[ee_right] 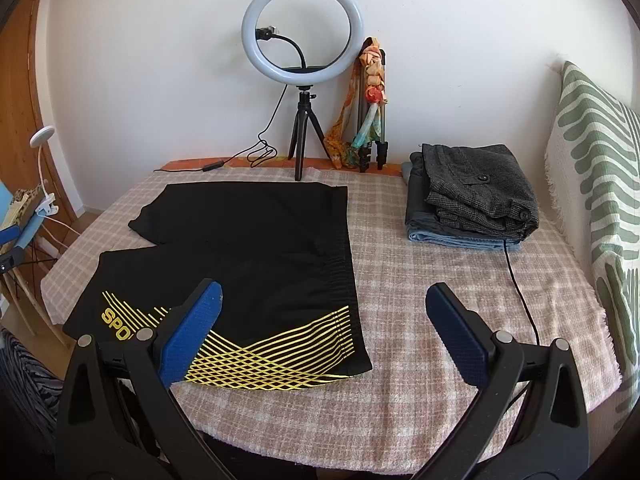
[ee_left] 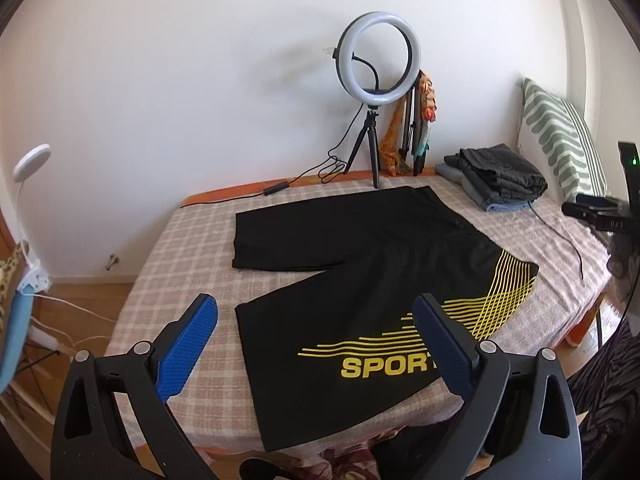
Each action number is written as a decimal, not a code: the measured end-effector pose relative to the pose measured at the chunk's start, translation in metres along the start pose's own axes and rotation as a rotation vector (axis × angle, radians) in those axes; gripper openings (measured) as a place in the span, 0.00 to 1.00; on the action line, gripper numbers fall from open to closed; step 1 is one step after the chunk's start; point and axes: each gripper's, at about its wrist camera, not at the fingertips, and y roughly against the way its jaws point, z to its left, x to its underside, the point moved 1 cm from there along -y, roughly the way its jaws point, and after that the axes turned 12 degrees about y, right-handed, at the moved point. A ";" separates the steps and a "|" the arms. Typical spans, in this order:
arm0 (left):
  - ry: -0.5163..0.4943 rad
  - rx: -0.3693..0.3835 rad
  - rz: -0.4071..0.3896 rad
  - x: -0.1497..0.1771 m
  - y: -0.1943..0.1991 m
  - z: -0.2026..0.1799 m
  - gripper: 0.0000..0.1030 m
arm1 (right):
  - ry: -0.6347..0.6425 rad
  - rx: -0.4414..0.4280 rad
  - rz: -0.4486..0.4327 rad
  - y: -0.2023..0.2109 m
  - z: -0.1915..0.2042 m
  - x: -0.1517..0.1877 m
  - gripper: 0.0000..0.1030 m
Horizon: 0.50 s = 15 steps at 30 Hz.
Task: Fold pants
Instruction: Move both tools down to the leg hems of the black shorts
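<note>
Black sport shorts (ee_left: 360, 264) with yellow lines and "SPORT" lettering lie spread flat on the checked bed cover (ee_left: 192, 240); they also show in the right wrist view (ee_right: 264, 248). My left gripper (ee_left: 316, 312) is open and empty, hovering above the near leg hem by the lettering. My right gripper (ee_right: 324, 300) is open and empty, above the waistband corner with the yellow lines. Neither touches the shorts.
A stack of folded clothes (ee_right: 472, 196) sits at the back right, with a black cable (ee_right: 520, 292) running from it. A ring light on a tripod (ee_right: 302, 56) stands at the back edge. A striped pillow (ee_right: 600, 168) leans on the right.
</note>
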 end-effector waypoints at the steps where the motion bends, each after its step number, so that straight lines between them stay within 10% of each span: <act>1: -0.039 -0.007 0.013 0.003 -0.003 -0.001 0.87 | 0.018 -0.013 0.007 -0.005 -0.001 -0.001 1.00; 9: -0.187 0.064 0.203 0.037 -0.039 -0.003 0.41 | 0.232 -0.143 0.099 -0.042 0.015 0.008 0.98; 15: -0.291 0.139 0.315 0.062 -0.052 -0.015 0.39 | 0.496 -0.289 0.178 -0.057 0.058 0.032 0.86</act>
